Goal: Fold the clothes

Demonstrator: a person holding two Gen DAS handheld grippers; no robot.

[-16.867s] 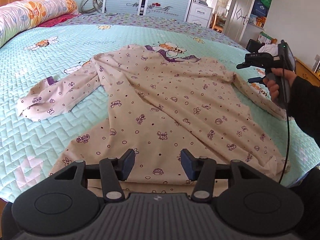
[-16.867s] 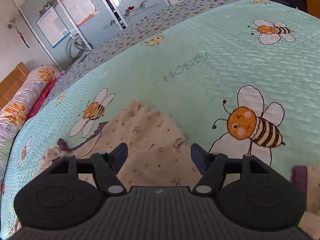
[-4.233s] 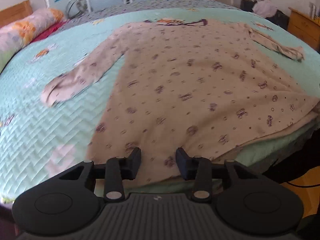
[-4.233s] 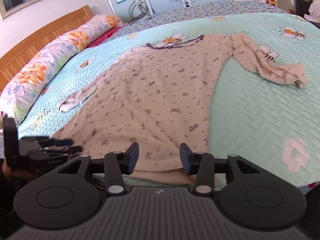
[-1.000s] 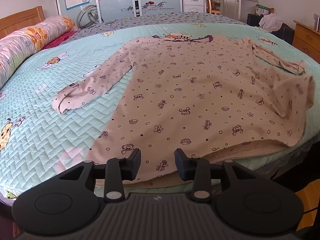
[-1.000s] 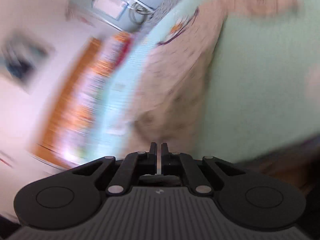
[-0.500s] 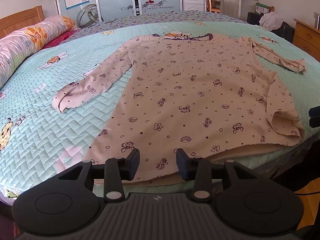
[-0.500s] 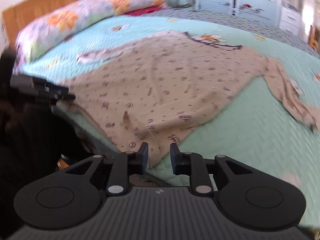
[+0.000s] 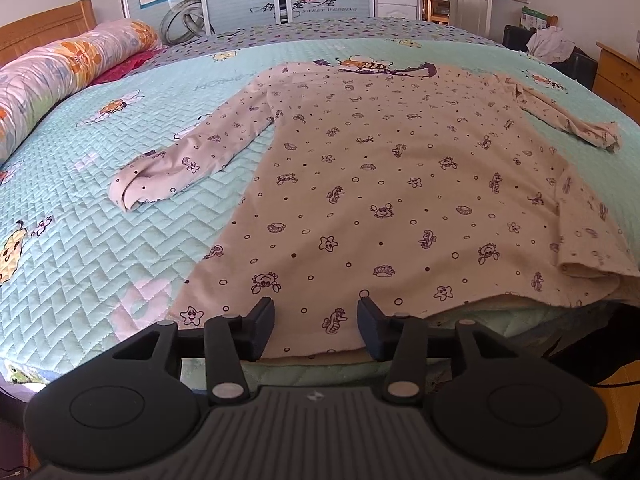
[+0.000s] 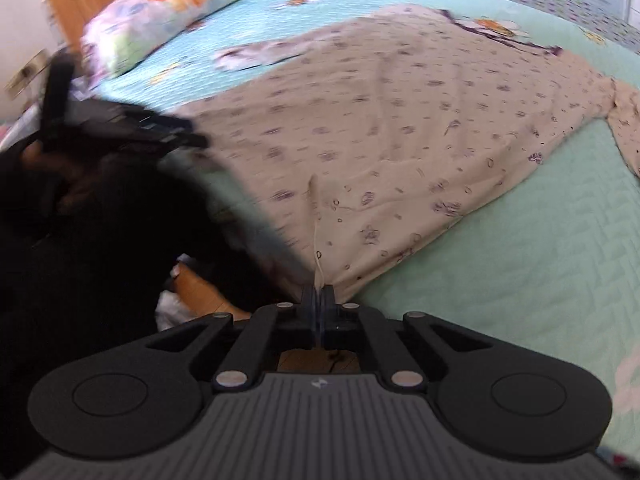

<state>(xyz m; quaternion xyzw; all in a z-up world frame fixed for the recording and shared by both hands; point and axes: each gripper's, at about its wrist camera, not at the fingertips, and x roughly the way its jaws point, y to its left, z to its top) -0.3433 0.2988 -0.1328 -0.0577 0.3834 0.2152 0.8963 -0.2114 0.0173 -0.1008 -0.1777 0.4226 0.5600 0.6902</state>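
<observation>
The shirt [image 9: 384, 184] lies spread flat on the bed [image 9: 92, 240], hem at the near edge, sleeves out left and right. The right gripper [image 10: 318, 300] sits low at the near right hem corner, pads pressed together, pinching the fabric edge. The left gripper [image 9: 316, 326] hovers level over the near hem, fingers spread wide, holding nothing.

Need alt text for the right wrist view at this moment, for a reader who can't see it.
The right gripper, its jaws shut, pinches the near hem corner of a beige printed pyjama top spread over a teal quilted bedspread. At left, blurred, a hand holds the left gripper near the hem's other end; a floral pillow lies beyond.
</observation>
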